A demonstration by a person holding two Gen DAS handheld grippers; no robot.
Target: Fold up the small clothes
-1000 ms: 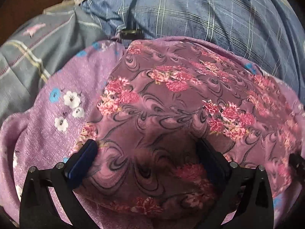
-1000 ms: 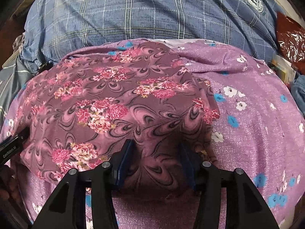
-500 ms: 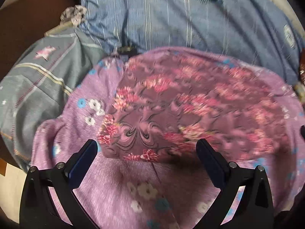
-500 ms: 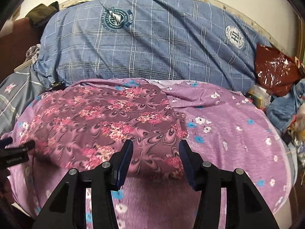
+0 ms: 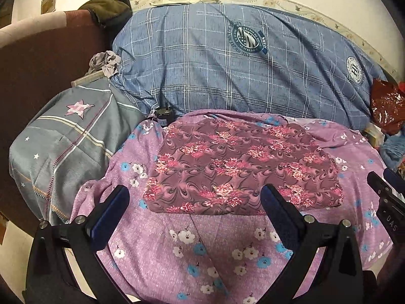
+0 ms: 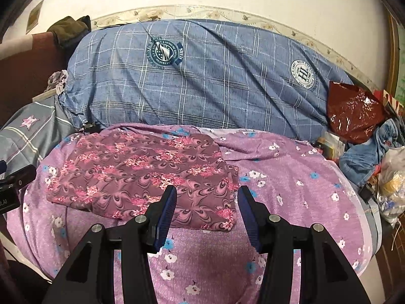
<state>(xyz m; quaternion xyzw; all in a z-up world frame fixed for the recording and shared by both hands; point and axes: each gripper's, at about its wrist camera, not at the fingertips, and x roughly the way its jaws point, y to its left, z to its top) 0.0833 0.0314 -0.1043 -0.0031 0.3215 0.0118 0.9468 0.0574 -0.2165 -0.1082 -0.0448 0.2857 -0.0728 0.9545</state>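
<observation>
A maroon garment with pink flowers (image 5: 243, 169) (image 6: 141, 174) lies folded into a flat rectangle on the purple flowered bedspread (image 5: 210, 250) (image 6: 303, 197). My left gripper (image 5: 195, 195) hangs above and in front of its near edge, jaws wide open and empty. My right gripper (image 6: 206, 192) is raised over the garment's near right corner, jaws parted, nothing between the blue pads. Neither gripper touches the cloth. The right gripper's body (image 5: 389, 202) shows at the right edge of the left wrist view.
A big blue checked pillow (image 5: 240, 68) (image 6: 202, 78) lies behind the garment. A grey starred pillow (image 5: 68, 136) sits at the left. A red plastic bag (image 6: 354, 114), blue jeans and other clutter crowd the right side. A brown headboard (image 5: 38, 63) stands at the left.
Both grippers let go of the flowered garment and pulled up and back from it. The garment now lies flat and folded on the bedspread, and more of the room shows.
</observation>
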